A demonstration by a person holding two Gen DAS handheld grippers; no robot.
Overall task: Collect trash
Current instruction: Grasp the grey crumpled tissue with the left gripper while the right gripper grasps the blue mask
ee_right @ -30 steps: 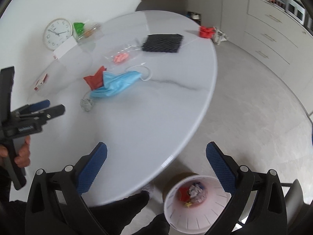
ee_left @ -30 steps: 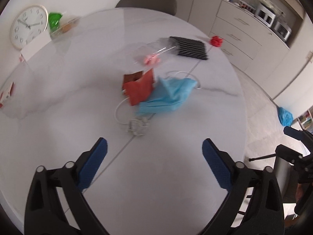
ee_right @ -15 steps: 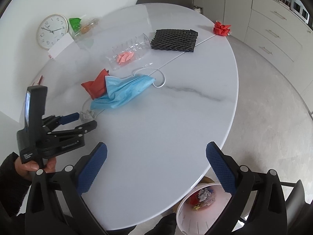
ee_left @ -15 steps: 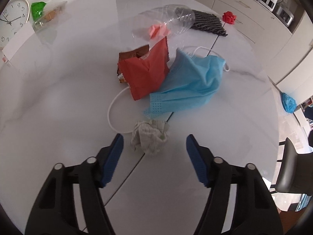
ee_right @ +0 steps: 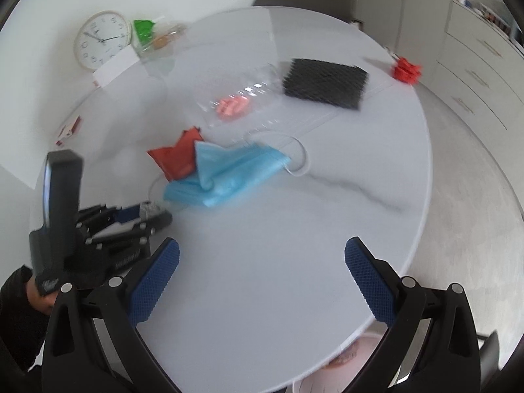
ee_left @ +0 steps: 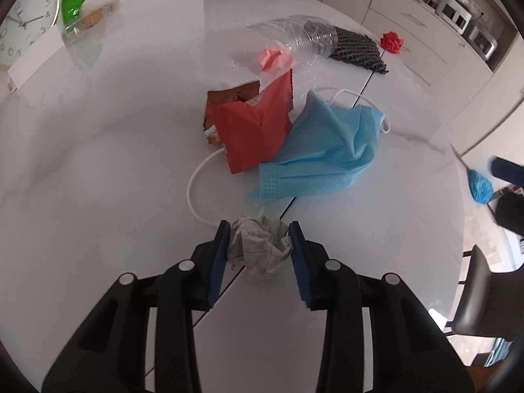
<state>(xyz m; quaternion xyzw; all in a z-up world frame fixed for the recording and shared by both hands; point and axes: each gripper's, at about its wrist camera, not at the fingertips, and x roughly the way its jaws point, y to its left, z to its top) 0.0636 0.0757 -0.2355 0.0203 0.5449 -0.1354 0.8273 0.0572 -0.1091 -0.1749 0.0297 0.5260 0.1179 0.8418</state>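
My left gripper [ee_left: 258,239] is shut on a crumpled white paper ball [ee_left: 259,249] that rests on the white table [ee_left: 98,180]. Just beyond it lie a blue face mask [ee_left: 321,160], a red wrapper [ee_left: 255,131], a clear plastic bottle [ee_left: 294,46] with a pink scrap inside, a black mesh pad [ee_left: 358,49] and a red paper ball [ee_left: 392,42]. My right gripper [ee_right: 262,262] is open and empty above the table's near edge. In the right wrist view the left gripper [ee_right: 144,216] is at the left, next to the mask [ee_right: 229,173].
A wall clock [ee_right: 102,40], a white card and a bag with green contents [ee_right: 154,34] stand at the table's far left. A small red and white box [ee_right: 68,130] lies near the left edge. A pink bin [ee_right: 347,360] shows under the table's near rim. Cabinets stand at the right.
My left gripper moved forward and down over the paper ball and its jaws closed on it. My right gripper moved forward over the table, so the bin slid mostly out of view.
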